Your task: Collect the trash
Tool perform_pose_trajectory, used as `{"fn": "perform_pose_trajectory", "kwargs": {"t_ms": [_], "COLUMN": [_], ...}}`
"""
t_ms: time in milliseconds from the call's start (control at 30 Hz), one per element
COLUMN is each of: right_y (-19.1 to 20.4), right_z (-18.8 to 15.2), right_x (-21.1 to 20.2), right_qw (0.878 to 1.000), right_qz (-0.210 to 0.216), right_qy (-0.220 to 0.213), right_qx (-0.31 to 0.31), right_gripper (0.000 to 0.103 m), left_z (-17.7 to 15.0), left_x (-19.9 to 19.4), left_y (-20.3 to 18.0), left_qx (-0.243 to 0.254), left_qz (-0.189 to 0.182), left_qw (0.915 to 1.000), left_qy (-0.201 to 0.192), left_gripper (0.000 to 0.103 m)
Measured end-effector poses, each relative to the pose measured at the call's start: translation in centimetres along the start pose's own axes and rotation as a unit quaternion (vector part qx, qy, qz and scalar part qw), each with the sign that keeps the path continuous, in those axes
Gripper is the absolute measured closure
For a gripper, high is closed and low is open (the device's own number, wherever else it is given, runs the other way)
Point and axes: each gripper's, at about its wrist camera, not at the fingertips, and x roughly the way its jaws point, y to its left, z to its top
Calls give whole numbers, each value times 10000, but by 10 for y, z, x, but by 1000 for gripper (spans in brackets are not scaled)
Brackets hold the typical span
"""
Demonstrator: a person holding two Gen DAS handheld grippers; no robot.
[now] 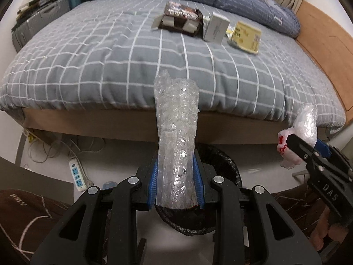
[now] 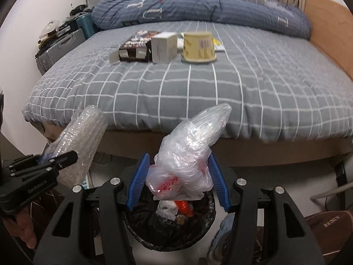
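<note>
My left gripper [image 1: 176, 176] is shut on a roll of clear bubble wrap [image 1: 176, 137] and holds it upright above a bin lined with a black bag [image 1: 222, 165]. My right gripper [image 2: 178, 172] is shut on a crumpled clear plastic bag [image 2: 189, 150] with red print, right above the same bin [image 2: 198, 231], which holds some trash. Each gripper also shows in the other view: the right one [image 1: 308, 152] and the left one [image 2: 50, 163]. On the bed lie a dark box [image 1: 181, 17], a white box [image 1: 216, 27] and a yellow pack [image 1: 246, 36].
The bed [image 1: 110, 66] with a grey checked cover fills the far side, with a blue duvet [image 2: 198, 6] at its head. A power strip [image 1: 76, 174] and cables lie on the floor at left. Suitcases [image 1: 37, 22] stand at far left.
</note>
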Motion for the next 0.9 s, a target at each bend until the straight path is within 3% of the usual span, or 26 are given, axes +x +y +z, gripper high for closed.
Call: {"fn": "perform_pose_trajectory", "kwargs": {"t_ms": [300, 567, 800, 900], "right_y": [3, 21, 38, 36], "right_z": [-9, -12, -12, -13], "right_x": [39, 63, 74, 72], "right_qw": [9988, 9966, 9951, 9955], "right_qz": [-20, 76, 77, 59], "right_qy": [482, 799, 901, 852], "right_qx": [-49, -207, -402, -401], "right_gripper": [49, 48, 43, 34], "left_z": [-8, -7, -9, -10], "left_x": [44, 60, 61, 62], "left_y": [-1, 17, 25, 21], "left_qx": [96, 11, -41, 10], "left_qz": [41, 71, 73, 20], "left_qw": [9993, 9989, 9987, 9985], "left_qy": [357, 464, 499, 541], "left_gripper": [76, 76, 76, 76]}}
